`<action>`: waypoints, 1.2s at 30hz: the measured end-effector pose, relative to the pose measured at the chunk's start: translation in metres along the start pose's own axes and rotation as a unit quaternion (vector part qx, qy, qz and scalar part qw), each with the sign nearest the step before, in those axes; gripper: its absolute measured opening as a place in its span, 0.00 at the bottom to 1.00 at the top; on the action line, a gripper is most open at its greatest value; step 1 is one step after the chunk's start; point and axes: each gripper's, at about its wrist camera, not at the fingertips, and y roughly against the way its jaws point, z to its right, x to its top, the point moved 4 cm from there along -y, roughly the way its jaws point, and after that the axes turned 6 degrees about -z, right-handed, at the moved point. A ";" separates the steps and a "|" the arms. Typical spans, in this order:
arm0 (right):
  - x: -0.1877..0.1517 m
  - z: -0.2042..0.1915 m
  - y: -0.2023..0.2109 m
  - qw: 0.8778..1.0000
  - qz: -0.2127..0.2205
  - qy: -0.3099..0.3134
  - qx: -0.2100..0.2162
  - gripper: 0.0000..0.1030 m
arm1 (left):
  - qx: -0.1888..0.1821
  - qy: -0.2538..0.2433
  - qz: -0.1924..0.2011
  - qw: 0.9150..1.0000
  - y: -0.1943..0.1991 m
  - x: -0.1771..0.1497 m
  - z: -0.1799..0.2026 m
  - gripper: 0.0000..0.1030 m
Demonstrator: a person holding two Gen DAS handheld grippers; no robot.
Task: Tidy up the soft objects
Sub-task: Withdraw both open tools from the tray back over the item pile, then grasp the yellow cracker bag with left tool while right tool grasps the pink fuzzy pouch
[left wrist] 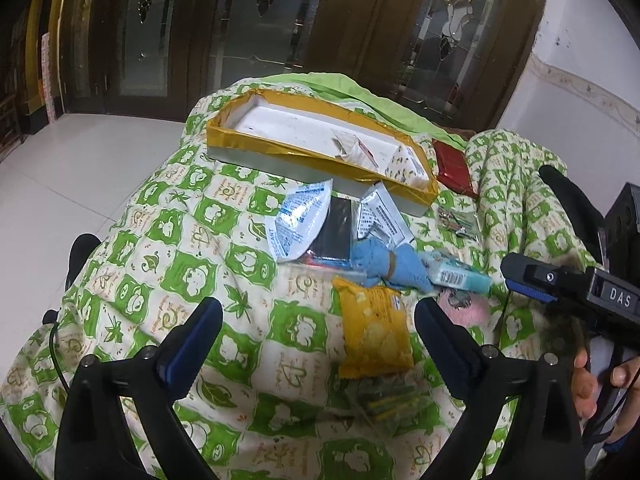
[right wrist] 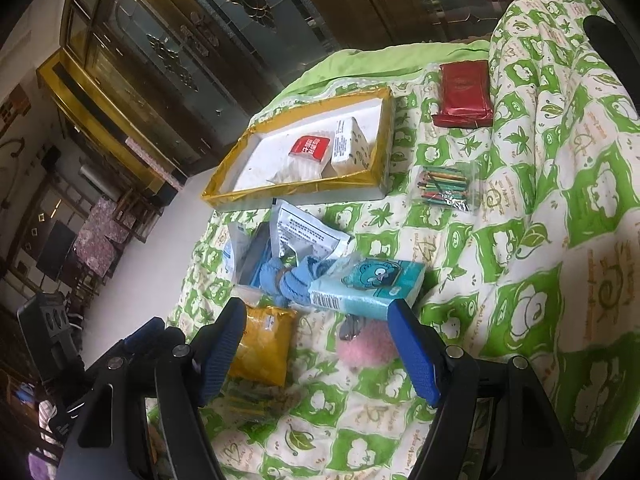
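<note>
Hovering with left claw (left wrist: 318, 322) and right claw (right wrist: 316, 330) both spread, empty, over crinkly yellow foil packet (left wrist: 374, 334) at centre frame; next: closing on it, lifting toward gold-rimmed white tray (left wrist: 224, 130) at upper centre.

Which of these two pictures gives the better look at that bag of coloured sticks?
The right wrist view: the bag of coloured sticks lies unobstructed on the quilt, its colours distinct. In the left wrist view the bag appears small and dim beside the gold-edged tray.
</note>
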 end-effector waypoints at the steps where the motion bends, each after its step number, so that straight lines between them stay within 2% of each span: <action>1: 0.000 0.000 0.000 1.000 0.000 0.000 -0.001 0.75 | 0.001 -0.002 -0.002 1.000 0.000 -0.001 0.000 0.95; 24: -0.001 0.008 0.001 1.000 -0.005 -0.008 -0.016 0.75 | 0.015 -0.052 -0.028 0.998 -0.008 -0.017 0.021 0.95; 29: 0.007 0.022 0.000 0.999 -0.013 -0.040 -0.001 0.75 | 0.012 -0.071 -0.037 0.997 -0.013 -0.020 0.032 0.95; 33: 0.010 0.032 -0.002 0.998 -0.027 -0.065 0.006 0.70 | 0.012 -0.086 -0.046 0.995 -0.020 -0.020 0.040 0.95; 36: 0.008 0.027 -0.007 0.998 -0.036 -0.050 -0.003 0.67 | 0.016 -0.094 -0.056 0.994 -0.028 -0.020 0.046 0.95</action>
